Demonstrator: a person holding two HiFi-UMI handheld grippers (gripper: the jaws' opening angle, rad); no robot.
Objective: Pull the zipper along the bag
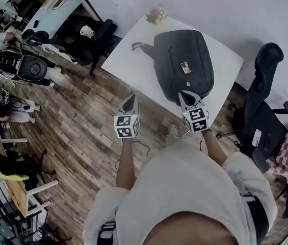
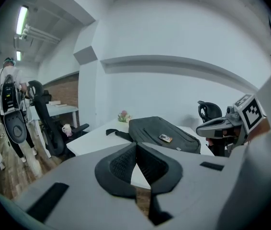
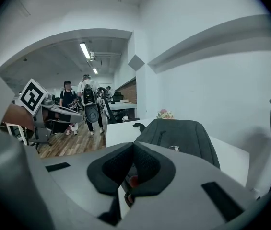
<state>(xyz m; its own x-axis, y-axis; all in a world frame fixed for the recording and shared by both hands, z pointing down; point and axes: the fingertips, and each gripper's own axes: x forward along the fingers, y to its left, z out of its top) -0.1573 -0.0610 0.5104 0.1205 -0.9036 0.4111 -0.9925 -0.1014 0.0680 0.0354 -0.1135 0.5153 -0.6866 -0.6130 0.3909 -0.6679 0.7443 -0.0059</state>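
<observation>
A dark grey bag lies flat on the white table, a small tag on its upper face and a strap trailing off toward the far left. The bag also shows in the left gripper view, and the bag in the right gripper view. My left gripper hangs shut over the floor, short of the table's near edge. The right gripper is shut and empty, its tips just over the bag's near end. Both pairs of jaws meet with nothing between them.
A black office chair stands right of the table. A small flower pot sits at the table's far corner. More chairs, a second white desk and several people stand at the left on the wood floor.
</observation>
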